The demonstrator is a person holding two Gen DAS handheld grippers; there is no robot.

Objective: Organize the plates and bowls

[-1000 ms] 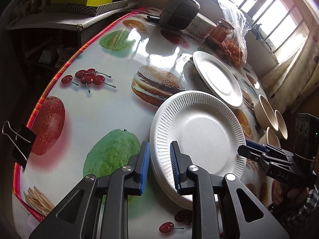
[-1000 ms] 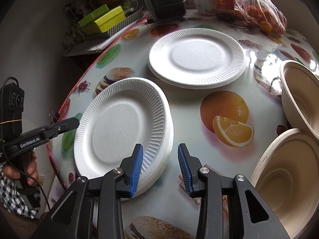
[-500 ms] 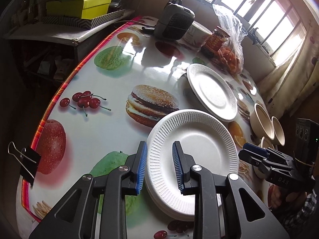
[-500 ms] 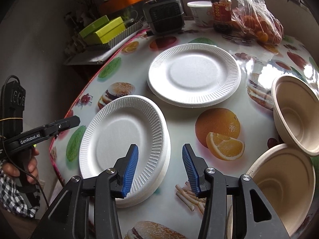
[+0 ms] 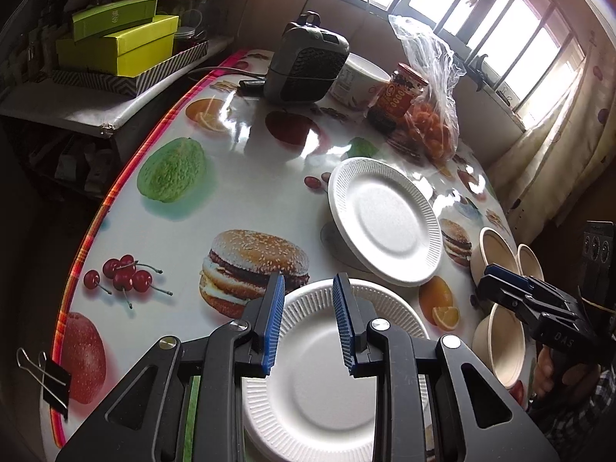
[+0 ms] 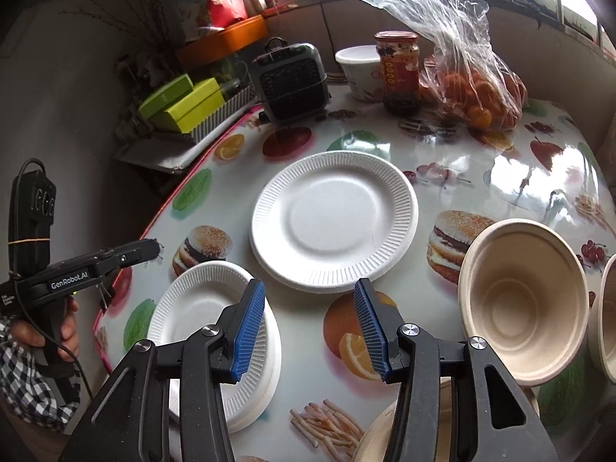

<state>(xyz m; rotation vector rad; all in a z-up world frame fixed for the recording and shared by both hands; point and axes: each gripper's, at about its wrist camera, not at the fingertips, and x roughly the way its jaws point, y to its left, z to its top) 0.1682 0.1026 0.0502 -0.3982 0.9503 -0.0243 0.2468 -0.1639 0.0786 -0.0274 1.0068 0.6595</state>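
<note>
Currently on counter [image 6: 454, 177], landmark: single white plate [image 6: 334, 220] near centre.
- Stack of white plates [image 6: 200, 304]: just beside landmark, toward near counter edge; flat.
- Tan bowls [image 6: 523, 308]: right of landmark, upright; more at frame edge.
- Left gripper [image 5: 308, 319]: above stack, fingers narrowly apart, nothing held.
- Right gripper [image 6: 308, 331]: above counter between stack and bowls, fingers opening, nothing between them.
- Heater [image 6: 290, 81], jar [image 6: 398, 69], bag of oranges [image 6: 473, 92]: beyond landmark, at far edge.

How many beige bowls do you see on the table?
3: one bowl right of the far plate, one at the right edge, one under the right tool. Others may be hidden.
</note>
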